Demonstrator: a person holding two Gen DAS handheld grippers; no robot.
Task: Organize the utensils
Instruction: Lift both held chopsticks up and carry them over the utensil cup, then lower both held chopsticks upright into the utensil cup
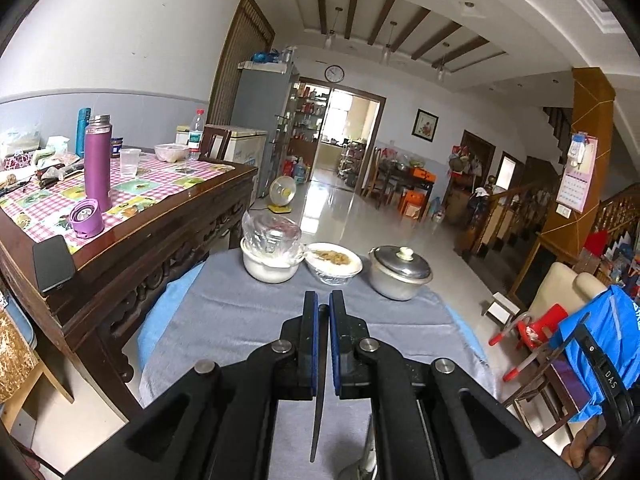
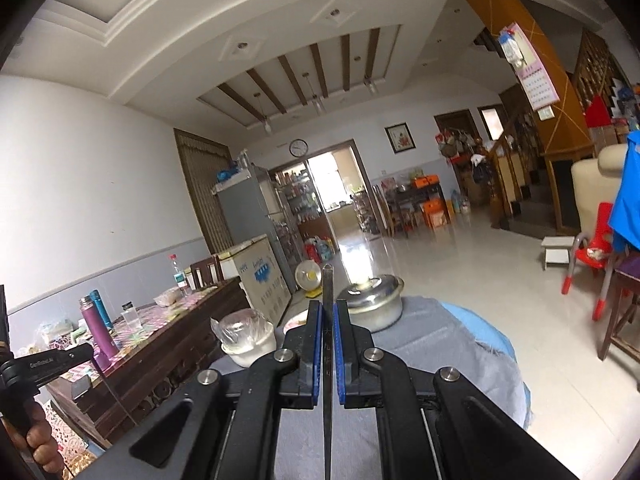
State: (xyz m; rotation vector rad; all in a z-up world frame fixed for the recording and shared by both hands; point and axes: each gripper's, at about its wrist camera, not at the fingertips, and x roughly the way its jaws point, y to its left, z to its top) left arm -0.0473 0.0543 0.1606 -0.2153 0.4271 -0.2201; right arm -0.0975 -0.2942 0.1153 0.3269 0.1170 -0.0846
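My left gripper [image 1: 324, 300] is shut on a thin dark chopstick [image 1: 317, 420] whose tapered end hangs down towards the camera between the fingers. My right gripper [image 2: 329, 305] is shut on a metal chopstick [image 2: 328, 280]; its squared tip sticks up past the fingertips and its shaft runs back below the pads. Both grippers are held above a round table with a grey cloth [image 1: 240, 320]. A hand holding the left gripper's handle [image 2: 28, 364] shows at the left edge of the right wrist view.
At the round table's far edge stand a white bowl under plastic wrap [image 1: 270, 264], a wrapped plate of food [image 1: 334, 266] and a lidded metal pot [image 1: 400, 272]. A wooden table [image 1: 132, 248] with a purple flask [image 1: 97, 160] is on the left, a red chair [image 1: 536, 328] on the right.
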